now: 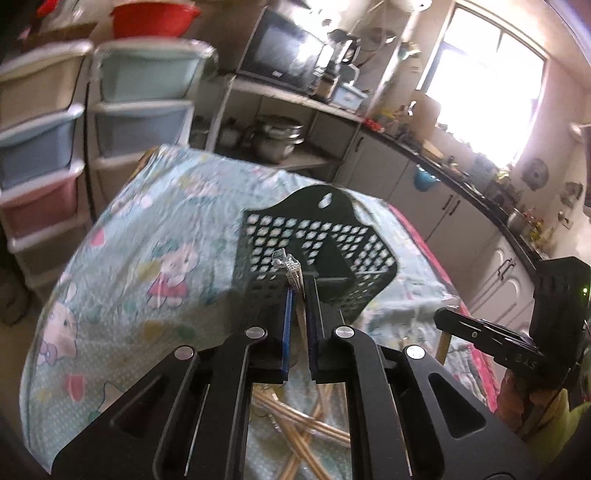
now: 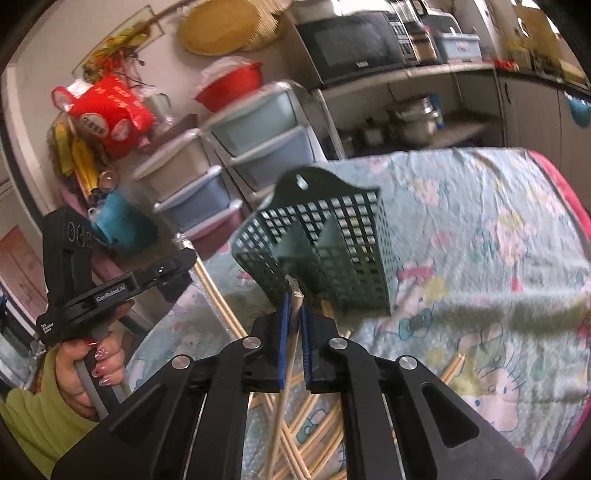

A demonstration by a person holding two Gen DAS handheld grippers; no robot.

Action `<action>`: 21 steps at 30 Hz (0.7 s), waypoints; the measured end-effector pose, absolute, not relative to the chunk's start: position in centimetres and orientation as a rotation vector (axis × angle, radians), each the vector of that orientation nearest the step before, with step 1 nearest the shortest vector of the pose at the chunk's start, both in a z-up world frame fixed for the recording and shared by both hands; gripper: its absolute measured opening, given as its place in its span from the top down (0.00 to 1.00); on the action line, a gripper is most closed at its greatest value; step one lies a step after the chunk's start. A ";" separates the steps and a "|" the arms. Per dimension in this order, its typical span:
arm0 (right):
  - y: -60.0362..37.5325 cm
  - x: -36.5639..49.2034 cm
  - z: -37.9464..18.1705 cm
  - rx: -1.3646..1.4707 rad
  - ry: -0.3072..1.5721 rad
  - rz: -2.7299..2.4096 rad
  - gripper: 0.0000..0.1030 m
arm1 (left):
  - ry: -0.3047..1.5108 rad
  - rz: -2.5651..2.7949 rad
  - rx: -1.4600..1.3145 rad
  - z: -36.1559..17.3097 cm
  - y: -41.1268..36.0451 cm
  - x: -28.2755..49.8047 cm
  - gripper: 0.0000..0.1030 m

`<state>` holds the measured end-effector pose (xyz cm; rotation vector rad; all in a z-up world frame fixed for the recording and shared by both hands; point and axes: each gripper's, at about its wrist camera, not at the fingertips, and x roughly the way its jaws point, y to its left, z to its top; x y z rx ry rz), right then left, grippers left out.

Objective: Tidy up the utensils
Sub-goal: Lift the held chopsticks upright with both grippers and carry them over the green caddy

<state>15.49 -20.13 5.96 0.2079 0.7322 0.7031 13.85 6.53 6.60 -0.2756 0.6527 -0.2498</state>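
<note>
The left gripper (image 1: 300, 291) has its jaws pinching a thin wooden chopstick with a foil-wrapped tip (image 1: 291, 275); the right gripper (image 2: 293, 314) pinches another pale wooden chopstick (image 2: 291, 347). Both are held before the dark green perforated plastic utensil basket (image 2: 332, 236) on the cartoon-print cloth-covered table (image 1: 155, 229) (loose chopsticks (image 2: 306, 435) lie crossed below).

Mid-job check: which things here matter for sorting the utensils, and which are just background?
Job:
left tool, shut on a chopstick
right tool, shut on a second chopstick
green holder
loose chopsticks

Background:
microwave
storage drawers
red basin
steel pots
</note>
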 end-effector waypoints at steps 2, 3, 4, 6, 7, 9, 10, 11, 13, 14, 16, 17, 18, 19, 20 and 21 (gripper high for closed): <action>-20.2 15.1 6.7 0.196 0.707 0.705 0.94 | 0.634 -0.261 -0.267 7.3 6.1 13.6 0.97; -20.2 15.0 7.1 0.192 0.695 0.705 0.95 | 0.624 -0.268 -0.259 7.7 5.8 13.6 0.97; -20.4 14.9 7.5 0.189 0.682 0.704 0.95 | 0.616 -0.270 -0.251 8.0 5.7 13.5 0.97; -20.5 14.6 8.0 0.186 0.663 0.701 0.95 | 0.599 -0.281 -0.239 8.6 5.3 13.4 0.97; -20.6 14.5 8.3 0.184 0.654 0.700 0.95 | 0.594 -0.283 -0.235 8.9 5.2 13.4 0.97; -20.9 14.4 8.9 0.182 0.631 0.694 0.95 | 0.576 -0.296 -0.228 9.6 4.9 13.4 0.97; -21.0 14.4 9.3 0.182 0.617 0.690 0.95 | 0.566 -0.301 -0.223 10.0 4.7 13.4 0.97; -21.1 14.4 9.5 0.182 0.609 0.687 0.95 | 0.558 -0.305 -0.221 10.3 4.7 13.3 0.97; -21.3 14.4 10.2 0.182 0.587 0.683 0.95 | 0.539 -0.316 -0.214 11.1 4.4 13.4 0.97; -21.4 14.5 10.7 0.182 0.570 0.677 0.95 | 0.528 -0.318 -0.211 11.5 4.3 13.4 0.97; -21.5 14.7 11.6 0.178 0.539 0.669 0.95 | 0.508 -0.323 -0.205 12.3 4.1 13.6 0.97; -21.6 14.8 12.0 0.175 0.526 0.663 0.95 | 0.494 -0.323 -0.202 12.8 4.1 13.7 0.97; -21.6 14.9 12.5 0.171 0.510 0.655 0.95 | 0.486 -0.324 -0.198 13.2 4.0 13.8 0.97; -21.6 15.0 12.8 0.168 0.499 0.651 0.95 | 0.475 -0.322 -0.194 13.6 4.0 13.9 0.97; -21.6 15.2 13.3 0.163 0.484 0.647 0.95 | 0.465 -0.320 -0.190 14.0 3.9 14.0 0.97; -21.6 15.5 13.7 0.157 0.468 0.635 0.95 | 0.454 -0.318 -0.184 14.5 3.9 14.3 0.97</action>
